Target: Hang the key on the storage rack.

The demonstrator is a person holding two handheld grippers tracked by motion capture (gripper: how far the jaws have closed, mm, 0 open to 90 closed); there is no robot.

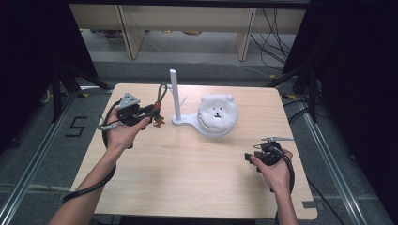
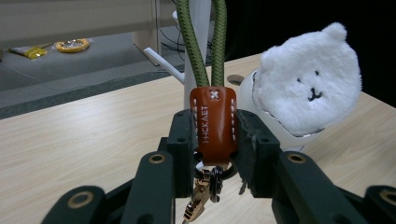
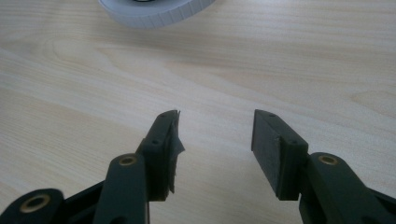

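Note:
My left gripper (image 2: pixel 214 135) is shut on the brown leather tab (image 2: pixel 213 126) of a keychain. Its green cord loop (image 2: pixel 201 42) rises upward and a metal clasp (image 2: pixel 201 198) hangs below the tab. From above, the left gripper (image 1: pixel 151 111) holds the keychain (image 1: pixel 159 104) just left of a white stand (image 1: pixel 176 96) with an upright post and a side peg. A white plush bear (image 1: pixel 217 112) rests on the stand's round base, and the bear (image 2: pixel 310 79) also appears right of the cord. My right gripper (image 1: pixel 256 157) hovers open over bare wood at the table's right; its fingertips (image 3: pixel 268 135) hold nothing.
The wooden table (image 1: pixel 187 168) has free room across its front and middle. The rim of the stand's white base (image 3: pixel 154 11) lies ahead of the right gripper. Beyond the far edge stand pale shelf legs (image 1: pixel 129 33) and loose cables (image 1: pixel 274 37).

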